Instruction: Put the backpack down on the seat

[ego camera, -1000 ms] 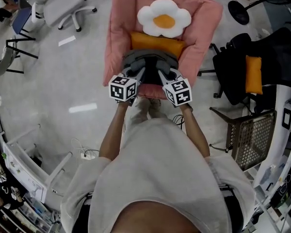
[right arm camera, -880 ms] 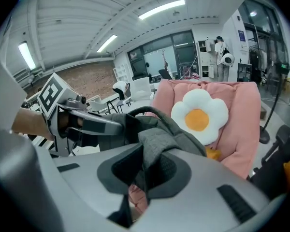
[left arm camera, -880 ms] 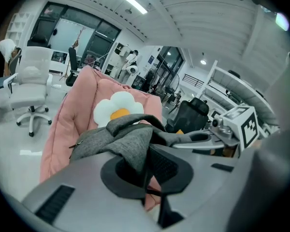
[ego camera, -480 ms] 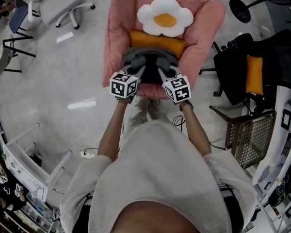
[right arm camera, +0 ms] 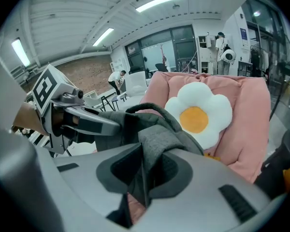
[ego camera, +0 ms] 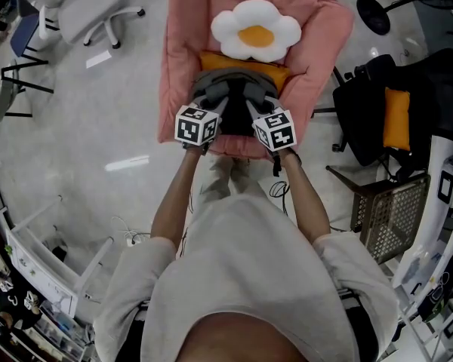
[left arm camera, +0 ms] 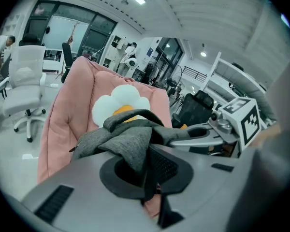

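Over the pink cushioned seat, the soft, floppy grey backpack looks light; left tool and right tool each pinch its top fabric, possibly straps.

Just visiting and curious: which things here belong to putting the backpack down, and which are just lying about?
In the job: grey fabric backpack, pink padded seat, left gripper, right gripper.
Lying about: white-and-yellow egg-shaped cushion, orange pillow, black office chair.

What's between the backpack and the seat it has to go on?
An orange cushion lies on the seat right behind the backpack; an egg pillow sits farther back. Nothing else shows in the way.
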Available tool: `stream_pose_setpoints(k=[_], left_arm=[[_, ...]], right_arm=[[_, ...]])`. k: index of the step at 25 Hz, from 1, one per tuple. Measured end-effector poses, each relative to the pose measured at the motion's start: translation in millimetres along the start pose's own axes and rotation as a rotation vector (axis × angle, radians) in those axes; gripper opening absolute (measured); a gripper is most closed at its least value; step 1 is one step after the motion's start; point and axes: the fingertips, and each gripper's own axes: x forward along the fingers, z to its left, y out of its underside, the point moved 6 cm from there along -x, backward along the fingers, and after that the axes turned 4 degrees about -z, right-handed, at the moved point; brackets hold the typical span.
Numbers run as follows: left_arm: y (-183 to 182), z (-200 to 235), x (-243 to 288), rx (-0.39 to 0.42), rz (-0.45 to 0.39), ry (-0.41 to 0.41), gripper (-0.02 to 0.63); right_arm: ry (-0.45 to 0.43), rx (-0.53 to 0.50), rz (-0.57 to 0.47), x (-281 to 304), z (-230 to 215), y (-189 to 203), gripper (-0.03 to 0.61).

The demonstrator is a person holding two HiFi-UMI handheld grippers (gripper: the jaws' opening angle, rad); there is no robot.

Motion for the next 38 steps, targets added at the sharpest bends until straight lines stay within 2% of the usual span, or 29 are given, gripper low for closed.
stream_pose_setpoints(k=[22, 32, 34, 36, 38], left_arm=[[-26, 58, 55, -0.049, 0.053, -0.003, 0.034], [-28, 74, 74, -0.082, 0.088, 0.025, 0.036], [-24, 75, 76, -0.081, 0.115, 0.033, 0.066], [-19, 75, 78, -0.082, 0.133, 0.037, 0.176], [-17, 76, 78, -0.073, 0.134, 0.027, 0.196]], right_arm=[[0.011, 0.054, 0.073, 74, -42, -13, 0.063], [0.014, 0.113, 0.104, 95, -56, -8, 0.078], [0.003, 0.133, 0.100, 95, -56, -8, 0.095], [-0.009, 0.137, 0.103, 96, -55, -7, 0.139], [-0.010, 0.133, 0.106, 97, -54, -6, 0.211]])
